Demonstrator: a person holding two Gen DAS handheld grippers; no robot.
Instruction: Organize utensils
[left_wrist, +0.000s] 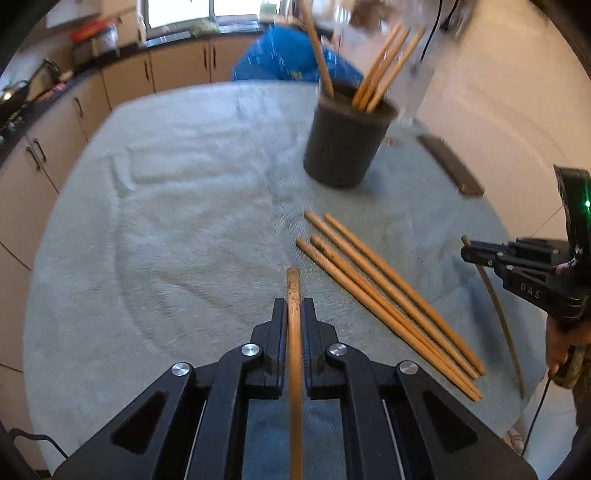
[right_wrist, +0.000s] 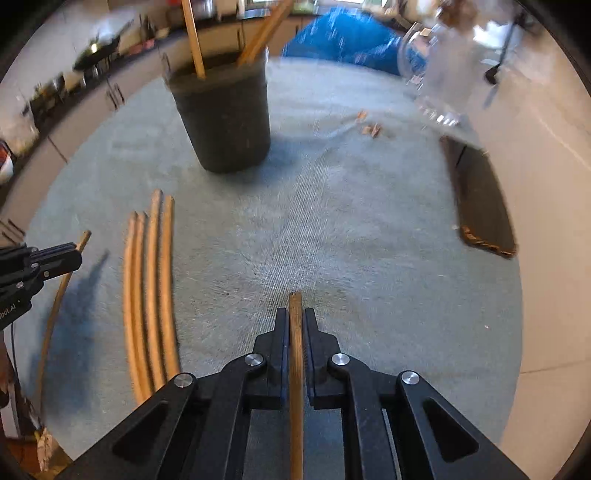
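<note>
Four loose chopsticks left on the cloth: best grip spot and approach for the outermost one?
Take the outermost of the loose chopsticks near mid-length, coming from above with the fingers across its axis. It lies flat on the cloth, its outer side free, the inner side close beside its neighbour. Both the left tool and the right tool already hold a chopstick each, so drop one in the cup first.

You get bright daylight from the far window, motion blur up top, fisheye-bent dark edges

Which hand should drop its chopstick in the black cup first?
Probably the right gripper: its chopstick points toward the black cup, which looks nearer than in the left gripper view.
</note>
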